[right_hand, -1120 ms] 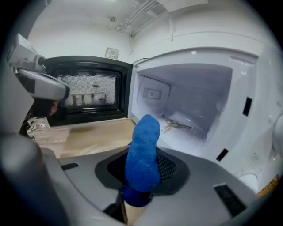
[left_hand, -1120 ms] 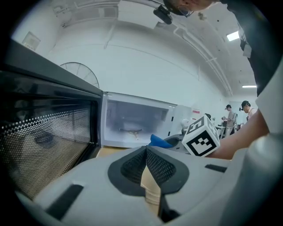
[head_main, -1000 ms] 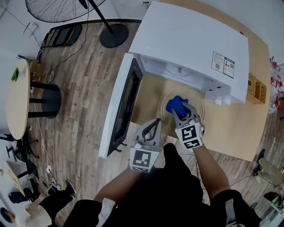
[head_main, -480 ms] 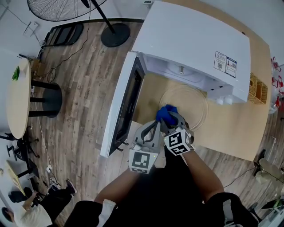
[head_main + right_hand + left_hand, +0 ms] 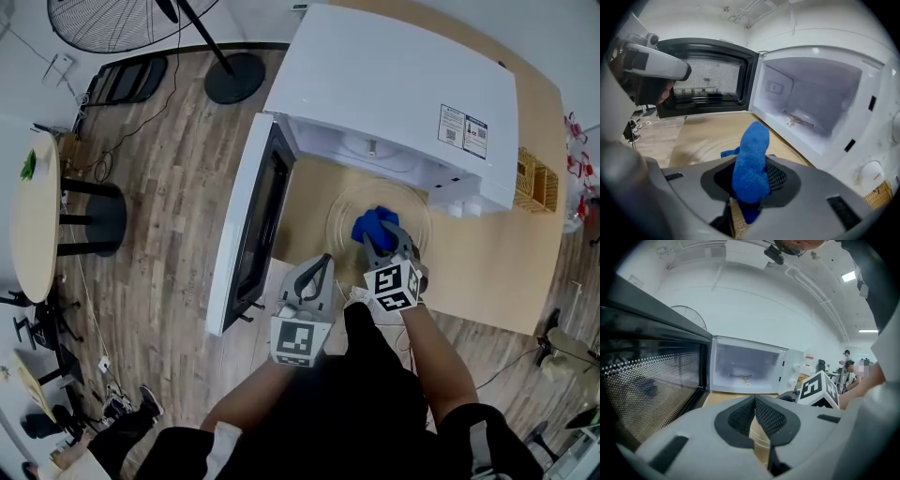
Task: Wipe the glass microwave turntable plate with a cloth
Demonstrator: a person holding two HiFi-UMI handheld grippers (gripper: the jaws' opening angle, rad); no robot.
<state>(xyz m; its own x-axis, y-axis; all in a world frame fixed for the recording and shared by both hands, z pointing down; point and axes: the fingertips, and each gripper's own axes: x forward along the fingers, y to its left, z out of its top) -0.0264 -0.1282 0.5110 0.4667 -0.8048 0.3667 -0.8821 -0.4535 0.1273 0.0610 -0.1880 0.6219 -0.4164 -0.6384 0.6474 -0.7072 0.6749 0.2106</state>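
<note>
While the wooden tabletop (image 5: pixel 487 272) carries a white microwave (image 5: pixel 394 84) with its door (image 5: pixel 258 225) swung wide to the left, the glass turntable plate (image 5: pixel 345 214) is seen lying flat on the wood just before the open cavity. Plank flooring (image 5: pixel 178 187) is spread all around, with a fan base (image 5: pixel 232 77) at the back and a round table (image 5: pixel 36 216) at far left. The blue cloth (image 5: pixel 370 223) is clamped in the right gripper (image 5: pixel 384 242) and pressed onto the plate's middle. The left gripper (image 5: pixel 324 262) is held with jaws together, empty, near the plate's near-left rim. Half a second ago the cloth was down at that rim, beside the left gripper; now it has been swept back toward the microwave.
</note>
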